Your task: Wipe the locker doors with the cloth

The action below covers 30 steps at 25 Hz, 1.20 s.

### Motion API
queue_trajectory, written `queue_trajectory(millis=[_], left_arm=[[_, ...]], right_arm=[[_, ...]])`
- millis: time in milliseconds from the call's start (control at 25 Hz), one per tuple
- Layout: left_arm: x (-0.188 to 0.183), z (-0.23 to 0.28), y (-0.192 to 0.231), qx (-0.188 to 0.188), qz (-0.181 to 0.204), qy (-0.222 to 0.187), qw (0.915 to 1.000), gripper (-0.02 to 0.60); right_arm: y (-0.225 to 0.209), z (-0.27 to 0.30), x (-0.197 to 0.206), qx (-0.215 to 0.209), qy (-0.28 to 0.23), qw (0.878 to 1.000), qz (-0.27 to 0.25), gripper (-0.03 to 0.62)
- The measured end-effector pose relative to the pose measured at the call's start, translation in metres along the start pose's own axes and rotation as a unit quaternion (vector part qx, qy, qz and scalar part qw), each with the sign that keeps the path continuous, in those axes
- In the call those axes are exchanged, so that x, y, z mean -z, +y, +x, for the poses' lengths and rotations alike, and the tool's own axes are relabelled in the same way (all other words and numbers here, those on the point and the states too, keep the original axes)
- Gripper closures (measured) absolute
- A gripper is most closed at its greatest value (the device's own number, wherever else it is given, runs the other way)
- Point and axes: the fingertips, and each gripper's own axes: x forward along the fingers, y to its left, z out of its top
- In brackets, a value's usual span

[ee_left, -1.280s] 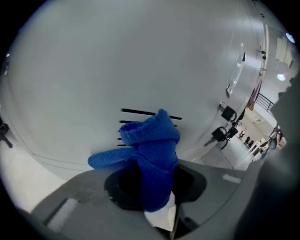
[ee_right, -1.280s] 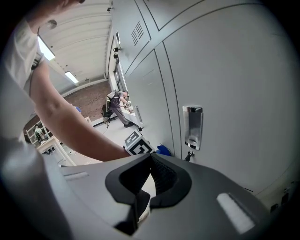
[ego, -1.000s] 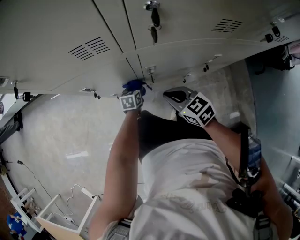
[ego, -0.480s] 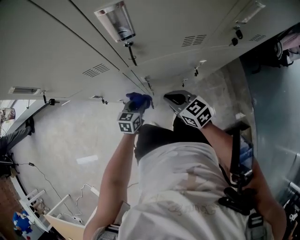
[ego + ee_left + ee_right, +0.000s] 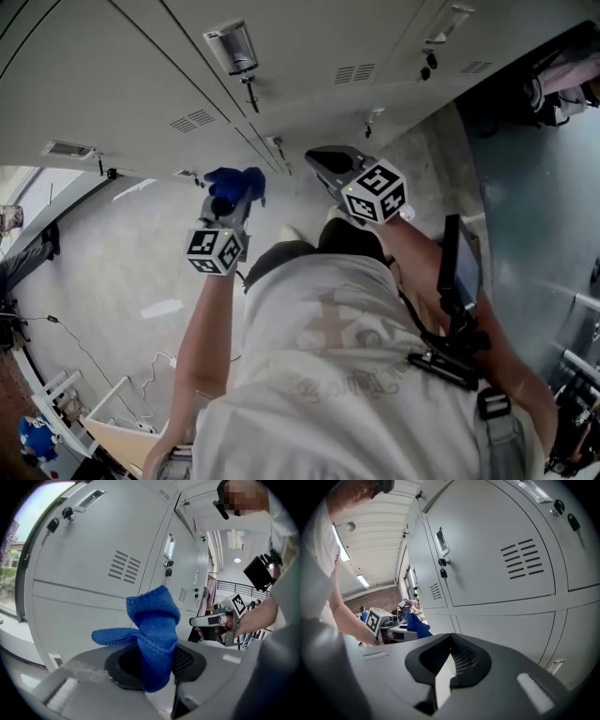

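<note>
your left tongs (image 5: 152,667) clamp the blue cloth (image 5: 154,620); your right tongs (image 5: 449,660) are closed, empty, locker doors (image 5: 497,550) just ahead.

The light is soft and even, with no hard shadows. It comes from ceiling lamps (image 5: 362,580) at the far left of the right gripper view, and daylight enters by a window (image 5: 14,555) at the left of the left gripper view. The pale locker doors (image 5: 141,66) show no glare. Both gripper views bend straight lines and turn black at the corners. The cloth (image 5: 152,634) is sharp, but the body of the left gripper (image 5: 154,665), near the lens, is blurred.
</note>
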Motion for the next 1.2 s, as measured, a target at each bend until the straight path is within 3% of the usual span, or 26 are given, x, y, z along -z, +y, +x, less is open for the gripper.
queue_trajectory(millis=[160, 320, 600, 920, 1200], left_arm=[[-0.041, -0.029, 0.002, -0.013, 0.029, -0.027, 0.9991, 0.454], [-0.055, -0.049, 0.005, -0.022, 0.025, -0.033, 0.9989, 0.454], [-0.061, -0.057, 0.012, -0.028, 0.016, -0.039, 0.9987, 0.454], [-0.073, -0.057, 0.012, -0.001, 0.037, -0.042, 0.9984, 0.453], [-0.075, -0.071, 0.010, 0.013, 0.045, -0.044, 0.9980, 0.453]], right_arm=[[0.020, -0.004, -0.038, -0.018, -0.034, 0.999, -0.021, 0.586], [0.045, -0.008, -0.052, -0.031, -0.045, 0.998, -0.040, 0.587], [0.066, -0.004, -0.063, -0.036, -0.051, 0.997, -0.035, 0.586], [0.071, -0.004, -0.065, -0.017, -0.070, 0.997, -0.014, 0.588], [0.077, 0.001, -0.058, 0.002, -0.058, 0.998, -0.014, 0.586]])
